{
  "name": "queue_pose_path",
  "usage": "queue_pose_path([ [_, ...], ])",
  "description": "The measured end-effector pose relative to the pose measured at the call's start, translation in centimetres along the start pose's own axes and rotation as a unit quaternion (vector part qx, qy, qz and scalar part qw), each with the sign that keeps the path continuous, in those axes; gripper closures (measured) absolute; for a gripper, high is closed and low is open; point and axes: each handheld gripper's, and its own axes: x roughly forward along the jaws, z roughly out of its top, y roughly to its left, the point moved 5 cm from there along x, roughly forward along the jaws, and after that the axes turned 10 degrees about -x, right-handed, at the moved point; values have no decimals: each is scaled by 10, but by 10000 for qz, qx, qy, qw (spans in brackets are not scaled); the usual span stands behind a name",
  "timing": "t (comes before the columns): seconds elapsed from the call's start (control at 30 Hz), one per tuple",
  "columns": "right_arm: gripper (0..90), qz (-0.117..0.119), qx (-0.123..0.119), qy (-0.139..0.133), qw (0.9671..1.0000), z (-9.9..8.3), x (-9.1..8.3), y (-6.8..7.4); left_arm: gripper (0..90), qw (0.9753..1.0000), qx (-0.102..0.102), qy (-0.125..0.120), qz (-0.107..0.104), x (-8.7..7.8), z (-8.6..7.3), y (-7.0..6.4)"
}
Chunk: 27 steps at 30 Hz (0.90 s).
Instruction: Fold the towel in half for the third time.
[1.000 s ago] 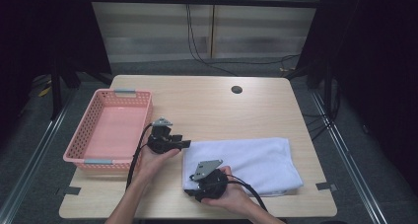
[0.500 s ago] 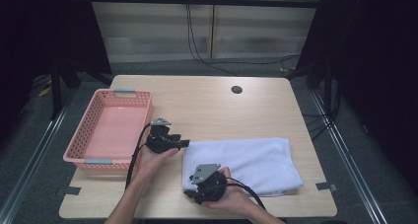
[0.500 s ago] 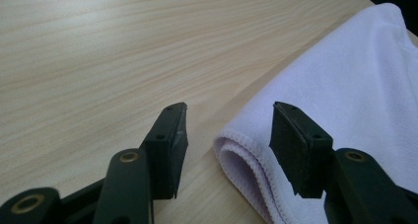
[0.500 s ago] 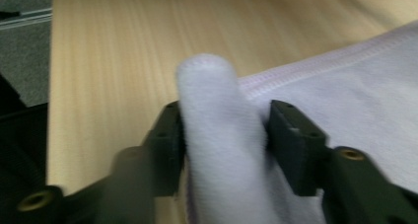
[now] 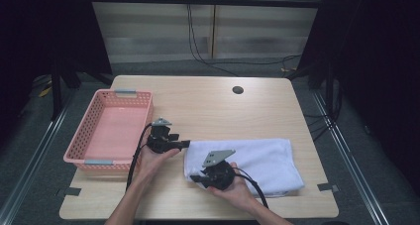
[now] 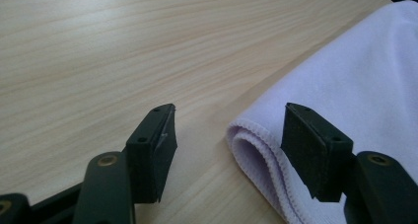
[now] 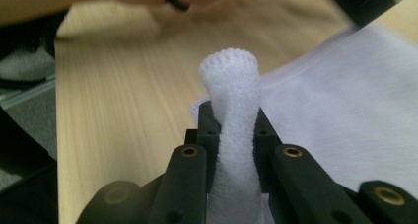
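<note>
A folded white towel [image 5: 257,160] lies on the wooden table [image 5: 208,106], right of centre near the front. My right gripper [image 5: 198,178] is shut on the towel's near left corner; in the right gripper view [image 7: 231,118] a pinched fold of towel [image 7: 230,81] stands up between the jaws. My left gripper [image 5: 187,144] is open at the towel's far left corner. In the left gripper view [image 6: 229,135] its jaws straddle the folded towel edge [image 6: 251,145] without touching it.
A pink plastic basket [image 5: 106,158] with nothing in it stands at the table's left side, just beside my left hand. A dark round hole [image 5: 237,90] sits in the tabletop at the back. Cables trail from both grippers toward the front edge.
The right gripper has shifted slightly left along the towel's near left corner and lifted a fold of it. The left gripper has stayed at the far left corner.
</note>
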Motion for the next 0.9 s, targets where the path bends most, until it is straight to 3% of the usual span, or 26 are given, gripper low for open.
queue_pose_path([
  [0.1, 813, -37, 184, -204, 9996, 8, -14, -10, 377, 10000, -87, -32, -34, 1, 1, 2],
  [0.3, 813, 153, 514, -326, 9980, 2, -17, -17, 361, 9999, -119, 83, -74, 10, 2, -2],
  [0.4, 813, 162, 536, -328, 9979, 2, -17, -19, 353, 9998, 6, 189, -92, 17, 2, -7],
  [0.53, 813, 182, 575, -324, 9977, 1, -17, -20, 375, 9989, 236, 395, 48, 25, -4, -11],
  [0.63, 813, 192, 620, -320, 9974, 0, -19, -21, 490, 9986, 216, 467, -72, 25, -4, -14],
  [0.7, 813, 209, 671, -355, 9969, 0, -20, -22, 640, 9980, 279, 545, -168, 26, -6, -16],
  [0.77, 813, 186, 678, -357, 9969, 0, -21, -23, 762, 9982, 208, 487, -270, 27, -6, -18],
  [0.9, 814, 237, 775, -433, 9958, 1, -24, -25, 808, 9982, -36, 331, -508, 23, -3, -18],
])
